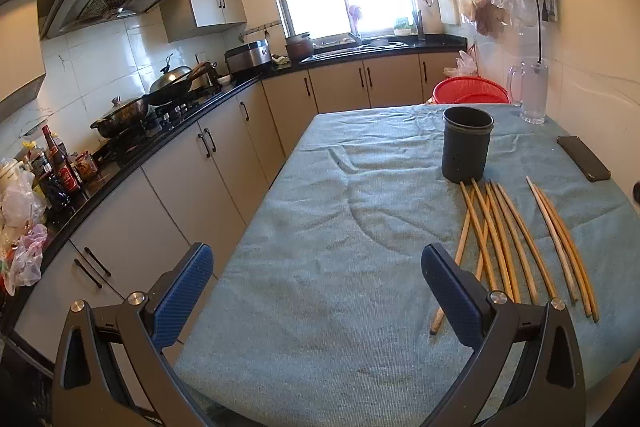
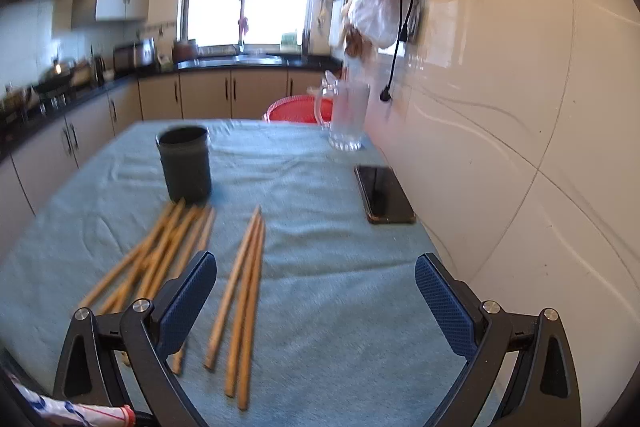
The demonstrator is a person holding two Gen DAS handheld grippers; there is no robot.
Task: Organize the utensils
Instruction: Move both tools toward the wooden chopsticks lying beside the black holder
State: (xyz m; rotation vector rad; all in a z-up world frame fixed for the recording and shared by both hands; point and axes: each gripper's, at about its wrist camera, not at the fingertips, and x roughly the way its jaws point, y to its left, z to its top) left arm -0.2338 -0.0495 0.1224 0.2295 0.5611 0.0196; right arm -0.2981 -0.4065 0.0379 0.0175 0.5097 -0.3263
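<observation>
Left wrist view: the left gripper [image 1: 318, 291] gapes wide and empty over bare blue cloth [image 1: 320, 227], the table's left edge below it. Right of the dark cup [image 1: 466, 145] lie two chopstick groups [image 1: 496, 239].

Right wrist view: the right gripper [image 2: 316, 299] spreads wide, empty. Three chopsticks [image 2: 244, 291] lie right of the cup [image 2: 185, 163]; a phone [image 2: 384, 193] sits by the tiled wall.

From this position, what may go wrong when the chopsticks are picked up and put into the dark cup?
1. The larger pile of chopsticks is crossed and overlapping, so a pinch may lift several or scatter them.
2. The dark cup stands free on a wrinkled cloth; a push from a chopstick might tip it.
3. The phone and the glass mug stand near the wall side, so a wide swing of the right gripper could knock them.
</observation>
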